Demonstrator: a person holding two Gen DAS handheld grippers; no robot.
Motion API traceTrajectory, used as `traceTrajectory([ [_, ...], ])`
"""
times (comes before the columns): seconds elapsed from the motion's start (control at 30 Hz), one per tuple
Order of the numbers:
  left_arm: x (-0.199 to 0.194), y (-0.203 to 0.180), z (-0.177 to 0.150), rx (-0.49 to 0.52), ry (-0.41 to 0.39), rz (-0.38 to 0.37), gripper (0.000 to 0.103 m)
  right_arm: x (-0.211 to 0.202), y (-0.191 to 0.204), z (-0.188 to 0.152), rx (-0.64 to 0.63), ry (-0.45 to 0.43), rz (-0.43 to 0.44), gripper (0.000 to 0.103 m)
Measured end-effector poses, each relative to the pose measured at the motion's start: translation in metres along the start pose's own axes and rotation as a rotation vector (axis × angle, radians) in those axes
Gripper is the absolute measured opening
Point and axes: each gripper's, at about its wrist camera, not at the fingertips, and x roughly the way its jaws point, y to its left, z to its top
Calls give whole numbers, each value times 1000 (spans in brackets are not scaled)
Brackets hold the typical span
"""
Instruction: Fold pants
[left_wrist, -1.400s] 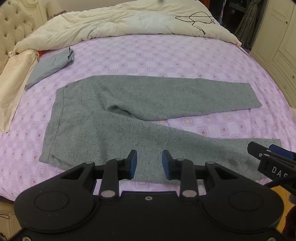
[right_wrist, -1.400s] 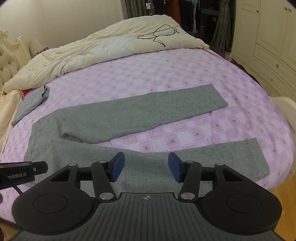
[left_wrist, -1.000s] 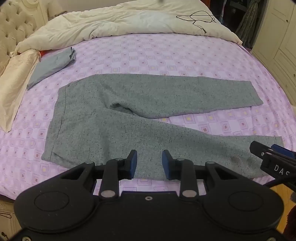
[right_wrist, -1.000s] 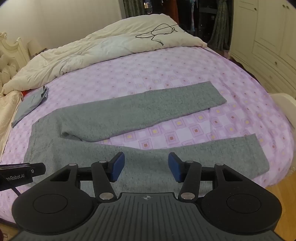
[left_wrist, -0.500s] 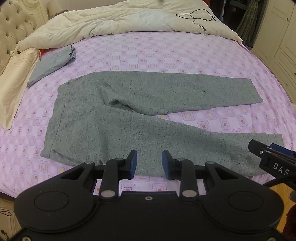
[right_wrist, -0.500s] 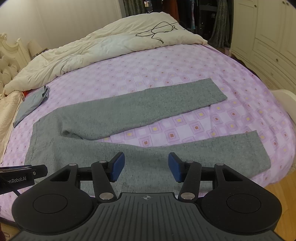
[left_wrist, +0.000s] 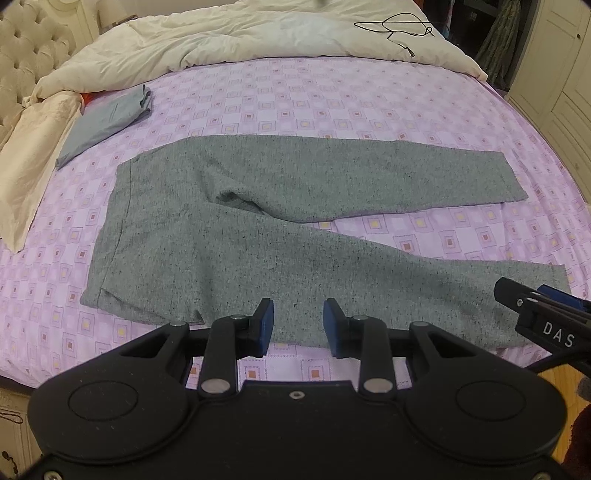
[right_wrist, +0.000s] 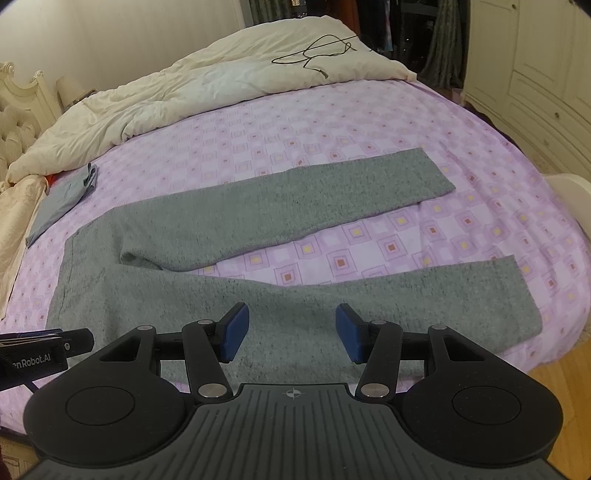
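Observation:
Grey speckled pants (left_wrist: 229, 240) lie flat on the purple patterned bed, waistband to the left, the two legs spread apart to the right; they also show in the right wrist view (right_wrist: 229, 221). My left gripper (left_wrist: 298, 325) is open and empty, hovering over the near edge of the near leg. My right gripper (right_wrist: 291, 330) is open and empty above the near leg, further right. The right gripper's tip shows at the right edge of the left wrist view (left_wrist: 543, 314). The left gripper's tip shows at the left edge of the right wrist view (right_wrist: 44, 350).
A cream duvet (left_wrist: 258, 33) with a black cable (left_wrist: 399, 29) is bunched at the far side. A folded blue-grey garment (left_wrist: 107, 118) lies at the far left beside a cream pillow (left_wrist: 33, 147). White cabinets (right_wrist: 546, 66) stand to the right. Wooden floor (right_wrist: 565, 373) lies below the bed's near edge.
Both views have shifted only slightly over the bed. Both grippers stay open and empty, and the pants have not moved.

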Motion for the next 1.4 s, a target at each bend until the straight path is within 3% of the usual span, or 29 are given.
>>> traceTrajectory([
  [0.57,6,-11,3,33,31,15,41,13,-12,1,27,31,-10,51],
  [1.03,48,-3,30,61,116,-24,41,52,-8,19,35,108,-50,51],
  [1.13,57,-2,39,81,107,-34,40,58,-13,26,49,99,-43,48],
  [1.17,60,-2,41,94,101,-41,40,60,-16,27,51,90,-47,42],
  [1.23,67,-4,44,121,93,-49,40,62,-25,28,38,75,-70,34],
  [1.4,84,-15,46,178,114,-55,40,68,-69,26,14,67,-202,33],
])
